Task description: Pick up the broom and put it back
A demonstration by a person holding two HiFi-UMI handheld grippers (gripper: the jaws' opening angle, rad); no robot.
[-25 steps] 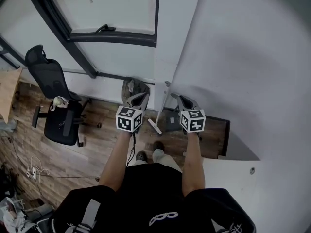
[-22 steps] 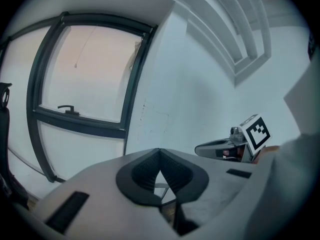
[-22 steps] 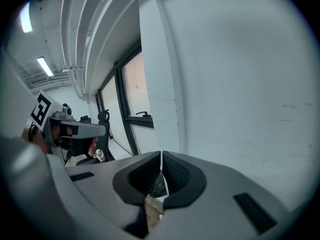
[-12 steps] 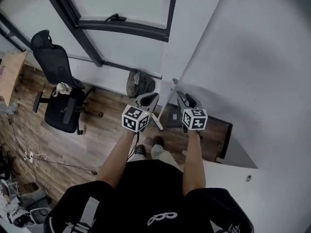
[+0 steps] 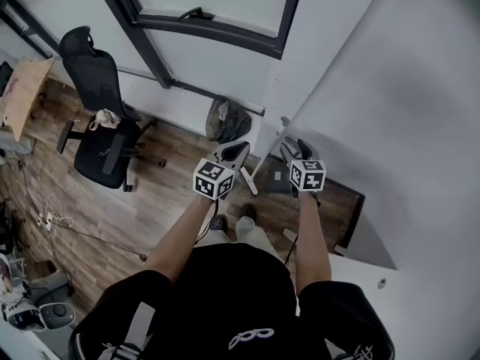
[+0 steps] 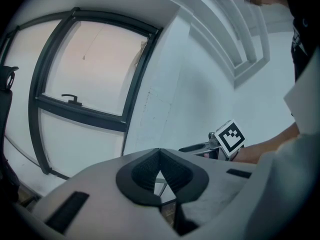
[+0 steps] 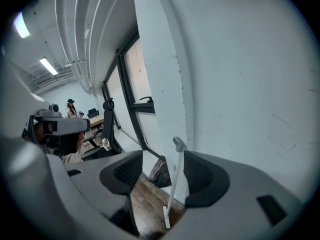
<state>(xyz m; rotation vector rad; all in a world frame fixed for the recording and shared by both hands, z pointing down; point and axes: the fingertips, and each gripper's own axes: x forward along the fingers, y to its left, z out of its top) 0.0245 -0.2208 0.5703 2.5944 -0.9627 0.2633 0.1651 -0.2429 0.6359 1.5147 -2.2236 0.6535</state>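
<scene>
The white broom (image 5: 262, 160) leans upright against the wall corner, its head (image 5: 246, 183) on the wood floor. In the right gripper view the broom handle (image 7: 173, 184) stands in the gap between the jaws, nearer the right pad (image 7: 199, 175), and neither pad presses on it. My right gripper (image 7: 162, 174) is opening and holds nothing; from the head camera the right gripper (image 5: 295, 150) sits just right of the handle. My left gripper (image 5: 234, 154) hangs just left of the broom. Its pads (image 6: 150, 168) meet at the tips, so the left gripper (image 6: 160, 156) is shut and empty.
A black office chair (image 5: 105, 126) stands on the floor at the left. A dark bag (image 5: 227, 120) lies against the wall below the window frame (image 5: 217, 30). A dark floor panel (image 5: 341, 201) lies at the right wall. Cables (image 5: 56, 220) trail at the far left.
Both grippers have sunk a little in front of the wall. The broom stays leaning at the corner while the head view has swung right.
</scene>
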